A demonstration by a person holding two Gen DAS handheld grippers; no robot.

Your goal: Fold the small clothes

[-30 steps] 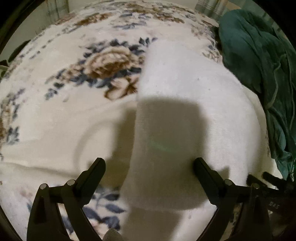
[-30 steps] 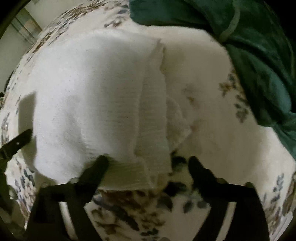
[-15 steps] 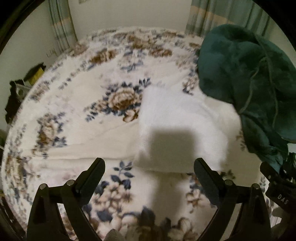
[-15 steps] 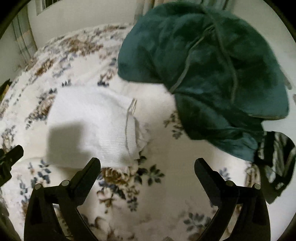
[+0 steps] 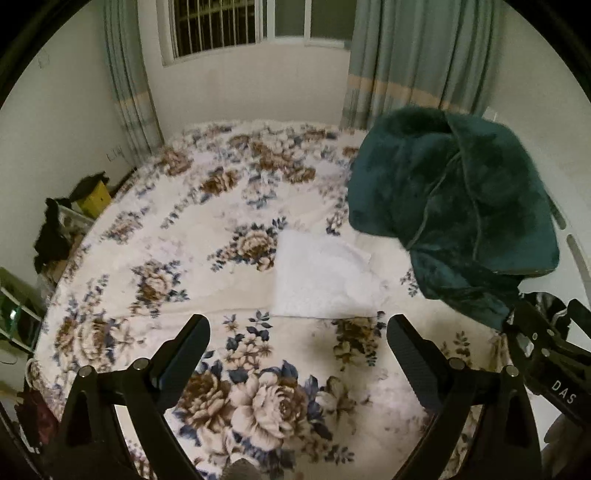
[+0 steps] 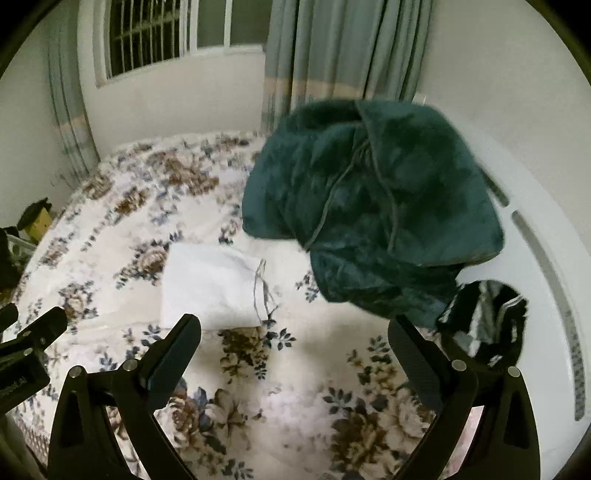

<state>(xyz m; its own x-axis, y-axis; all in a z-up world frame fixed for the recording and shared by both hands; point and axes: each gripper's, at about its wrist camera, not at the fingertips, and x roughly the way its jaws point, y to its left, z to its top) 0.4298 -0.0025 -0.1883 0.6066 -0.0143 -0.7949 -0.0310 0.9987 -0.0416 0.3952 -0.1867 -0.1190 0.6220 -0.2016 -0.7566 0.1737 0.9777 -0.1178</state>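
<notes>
Both grippers have pulled back and up since a second ago: the folded white cloth that filled the space between the jaws then now lies small on the bed, well ahead of them.

In the left wrist view, the left gripper (image 5: 298, 334) holds its jaws wide apart with nothing between them. The white cloth (image 5: 319, 278) lies just beyond the gap, a little toward the right jaw, as a flat, soft-looking rectangle with a thicker edge on its right side. It rests on the bed cover (image 5: 192, 258), a pale fleecy blanket printed with brown roses and blue leaves. To the right of the jaws a dark green plush blanket (image 5: 454, 206) sits in a rumpled heap, close to the cloth. Beyond the bed stand a white wall, striped grey-green curtains (image 5: 410, 62) and a barred window (image 5: 218, 26). The other gripper's black body shows at the far right edge.

In the right wrist view, the right gripper (image 6: 294, 334) also has its jaws spread open and empty. The white cloth lies ahead of the left jaw, its ribbed hem with a grey seam turned toward the gap. The green blanket fills the space ahead and to the right. A black-and-white striped garment (image 6: 484, 317) lies just past the right jaw, by the bed's white edge.
</notes>
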